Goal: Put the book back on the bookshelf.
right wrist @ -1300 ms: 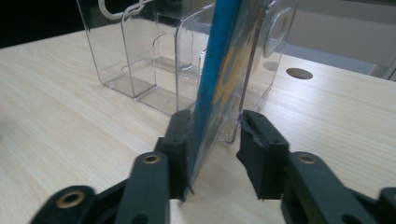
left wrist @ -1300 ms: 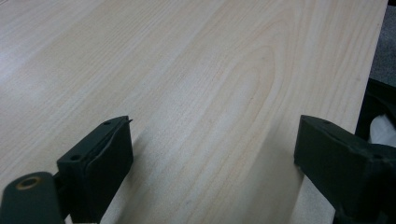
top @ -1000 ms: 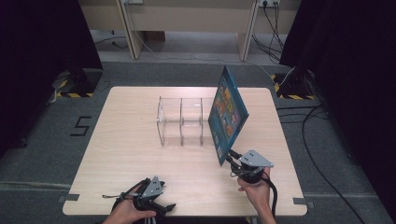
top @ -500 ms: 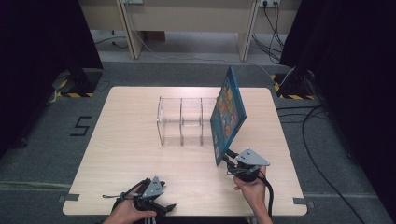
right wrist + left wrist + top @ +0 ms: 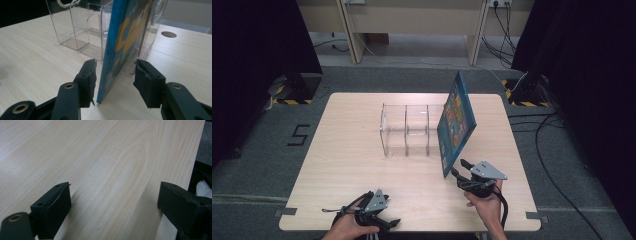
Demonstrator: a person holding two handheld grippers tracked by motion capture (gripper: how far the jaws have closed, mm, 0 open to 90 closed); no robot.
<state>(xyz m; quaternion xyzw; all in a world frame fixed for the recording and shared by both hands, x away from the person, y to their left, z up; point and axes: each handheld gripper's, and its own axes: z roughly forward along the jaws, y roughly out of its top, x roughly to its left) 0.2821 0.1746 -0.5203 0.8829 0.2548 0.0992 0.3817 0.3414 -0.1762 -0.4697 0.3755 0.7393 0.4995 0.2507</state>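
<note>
A blue picture book (image 5: 456, 122) stands on its lower edge, tilted, with its top against the right end of a clear acrylic rack (image 5: 407, 130). My right gripper (image 5: 458, 167) sits at the book's near bottom corner. In the right gripper view the book (image 5: 122, 45) stands between the jaws of my right gripper (image 5: 115, 67), which have just been opening; a gap shows on each side, so neither pad presses on it. The rack (image 5: 82, 30) rises behind it. My left gripper (image 5: 387, 222) rests near the table's front edge, and in its own view the left gripper (image 5: 113, 197) is open over bare wood.
The light wooden table (image 5: 342, 150) carries the rack at its middle. A round cable hole (image 5: 168, 34) lies in the tabletop beyond the book. Dark curtains flank both sides, and cables (image 5: 552, 150) trail on the floor to the right.
The right gripper's jaws have parted from the book's lower corner. The book has shifted slightly left against the rack. The left gripper has not moved.
</note>
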